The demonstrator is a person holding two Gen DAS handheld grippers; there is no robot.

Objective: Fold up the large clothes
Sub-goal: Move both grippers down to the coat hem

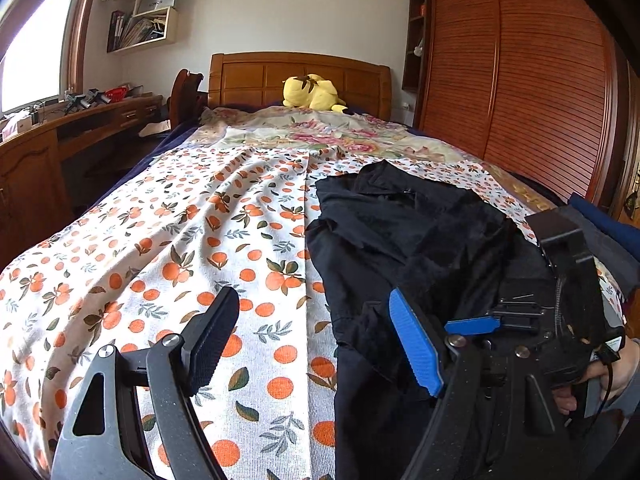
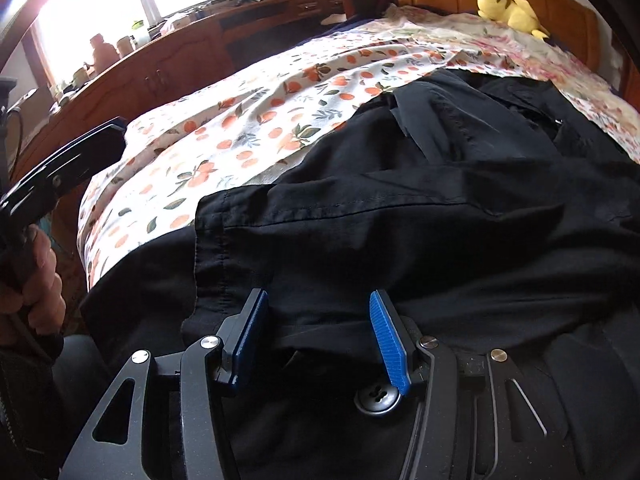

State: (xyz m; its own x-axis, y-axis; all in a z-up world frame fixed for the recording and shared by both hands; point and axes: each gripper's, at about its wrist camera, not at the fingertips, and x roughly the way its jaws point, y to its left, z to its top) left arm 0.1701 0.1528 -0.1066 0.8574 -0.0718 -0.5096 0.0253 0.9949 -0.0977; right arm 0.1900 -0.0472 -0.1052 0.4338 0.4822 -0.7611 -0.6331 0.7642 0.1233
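A large black garment [image 1: 408, 232] lies crumpled on the right half of a bed covered by an orange-print sheet [image 1: 180, 240]. My left gripper [image 1: 312, 296] hovers open over the garment's left edge, with sheet and cloth showing between its wide-set fingers. My right gripper [image 2: 318, 296] points down onto the black garment [image 2: 400, 208] near the bed's foot. Its blue pads [image 2: 386, 340] stand apart with dark cloth behind them and a black button [image 2: 376, 394] just below. A hand [image 2: 40, 276] holds the left tool at the right wrist view's left edge.
A yellow plush toy [image 1: 310, 94] rests against the wooden headboard [image 1: 256, 76]. A wooden desk [image 1: 80, 128] with clutter runs along the bed's left under a bright window. A slatted wardrobe [image 1: 520, 80] stands on the right. A dark blue cloth [image 1: 608, 224] lies at the far right.
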